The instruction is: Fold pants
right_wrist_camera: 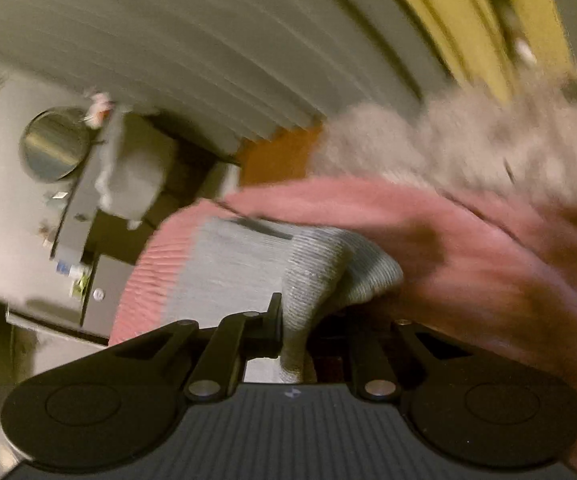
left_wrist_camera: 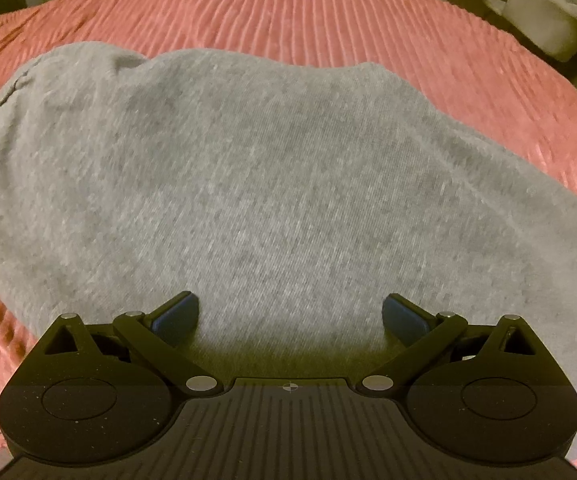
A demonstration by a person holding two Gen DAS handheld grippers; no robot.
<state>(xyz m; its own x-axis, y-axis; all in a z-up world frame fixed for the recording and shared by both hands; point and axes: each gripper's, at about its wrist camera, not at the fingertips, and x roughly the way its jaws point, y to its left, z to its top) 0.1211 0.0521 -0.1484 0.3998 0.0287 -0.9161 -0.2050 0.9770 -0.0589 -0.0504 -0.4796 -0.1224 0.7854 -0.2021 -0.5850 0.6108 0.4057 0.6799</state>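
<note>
In the left wrist view, the left gripper (left_wrist_camera: pixel 291 314) is hovering just over the grey pants (left_wrist_camera: pixel 248 184), its blue-padded fingers (left_wrist_camera: pixel 178 316) standing spread wide with nothing between them. The pants are lying as a broad grey mass across a pink ribbed bedspread (left_wrist_camera: pixel 328 16), with a dark stitched seam running along their left edge. Beyond the bed, a pale upholstered chair (left_wrist_camera: pixel 544 28) is showing at the upper right.

In the right wrist view, which is blurred, the right gripper (right_wrist_camera: pixel 294 332) is pinching a ribbed cuff or band of the pants (right_wrist_camera: pixel 308 272), its jaws pressed together on the fabric, which is rising in a peak from the bedspread (right_wrist_camera: pixel 468 240). Past the pink cover, a fluffy beige throw (right_wrist_camera: pixel 468 140) is lying toward the upper right. Farther off to the left, a round mirror (right_wrist_camera: pixel 54 144) is standing on a dresser, and pleated pale curtains (right_wrist_camera: pixel 208 40) are filling the top.
</note>
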